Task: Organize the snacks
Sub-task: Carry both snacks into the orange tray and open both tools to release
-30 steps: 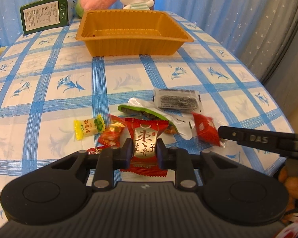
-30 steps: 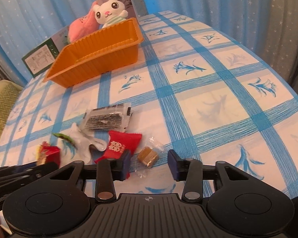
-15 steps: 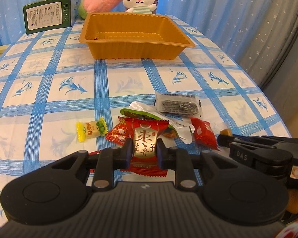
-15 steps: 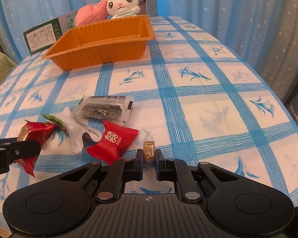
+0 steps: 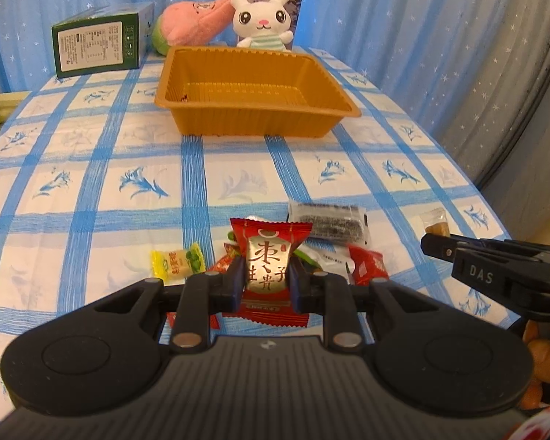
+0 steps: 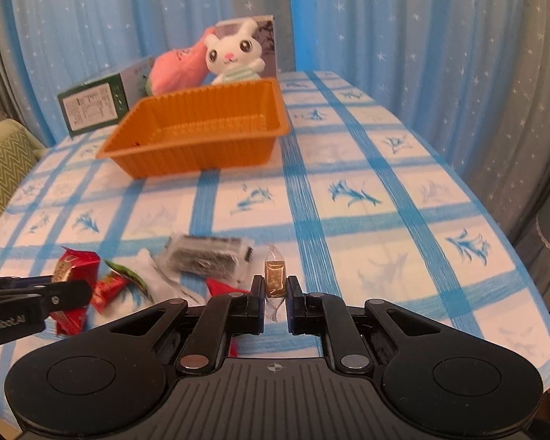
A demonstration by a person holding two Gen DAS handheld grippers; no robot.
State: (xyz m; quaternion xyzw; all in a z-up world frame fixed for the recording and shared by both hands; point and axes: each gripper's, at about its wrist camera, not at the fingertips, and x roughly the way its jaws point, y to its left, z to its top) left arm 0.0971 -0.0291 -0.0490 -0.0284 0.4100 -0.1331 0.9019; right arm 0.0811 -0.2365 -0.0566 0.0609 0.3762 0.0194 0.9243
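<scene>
Bare checked tablecloth (image 6: pixel 366 220) stretches to the orange tray (image 5: pixel 256 91); left gripper (image 5: pixel 264 280) clamps a red packet (image 5: pixel 267 256), right gripper (image 6: pixel 275 286) pinches a clear-wrapped candy (image 6: pixel 275 275).

"das" on right gripper (image 5: pixel 436 245); "robot.ai" on left gripper (image 6: pixel 73 295).

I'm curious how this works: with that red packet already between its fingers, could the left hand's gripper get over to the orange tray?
Probably yes. The left gripper holds the red date candy packet, and only bare blue-checked tablecloth lies between it and the orange tray. The tray is open-topped and looks nearly empty.
</scene>
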